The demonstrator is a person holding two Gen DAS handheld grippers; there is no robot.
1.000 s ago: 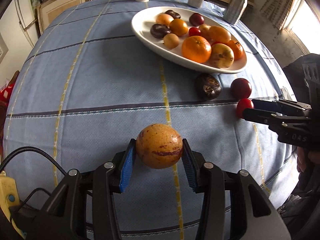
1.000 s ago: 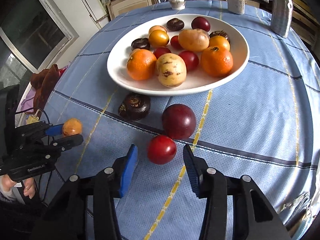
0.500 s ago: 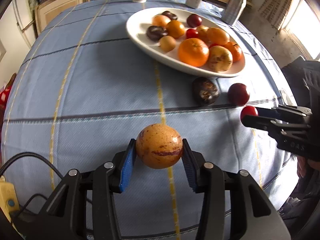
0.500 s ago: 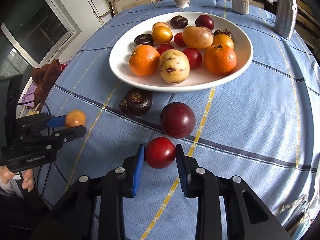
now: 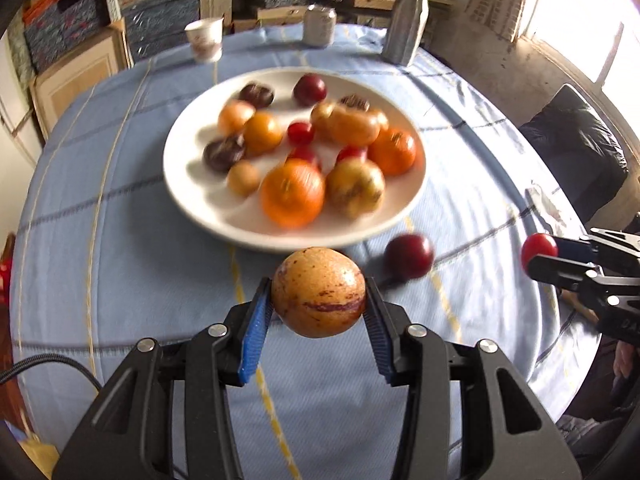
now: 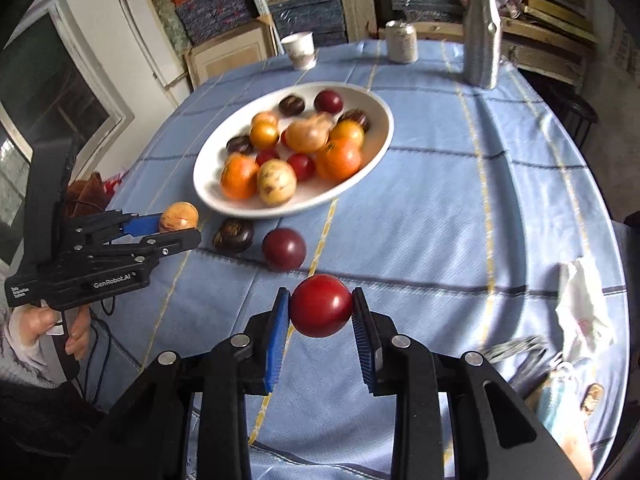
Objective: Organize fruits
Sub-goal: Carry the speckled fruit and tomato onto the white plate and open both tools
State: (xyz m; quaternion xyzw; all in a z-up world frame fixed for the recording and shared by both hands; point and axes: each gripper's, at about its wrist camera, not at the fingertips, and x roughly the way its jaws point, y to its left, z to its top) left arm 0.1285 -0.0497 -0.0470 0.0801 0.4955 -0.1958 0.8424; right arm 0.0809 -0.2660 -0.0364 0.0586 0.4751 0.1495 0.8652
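Speckled tan fruit (image 5: 319,292) with a purple streak, clear of the cloth. Glossy red fruit (image 6: 321,305), likewise lifted. Dark plum (image 6: 283,249) and blackish fruit (image 6: 233,235) lie beside white plate (image 6: 372,160) heaped with mixed fruit.

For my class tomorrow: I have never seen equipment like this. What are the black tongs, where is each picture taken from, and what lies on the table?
There is no robot here. A person holds a pair of hand-held tongs in each hand, and each pair carries a wide-angle camera looking along its two fingers. One picture comes from the left tongs, which are shut on a speckled yellow-brown fruit. The other comes from the right tongs, shut on a small red fruit. Both fruits are lifted off the blue checked tablecloth. A white plate of oranges and other fruit sits mid-table. A dark red fruit and a dark brown fruit lie on the cloth beside the plate. A paper cup, a can and a silver bottle stand at the far edge.
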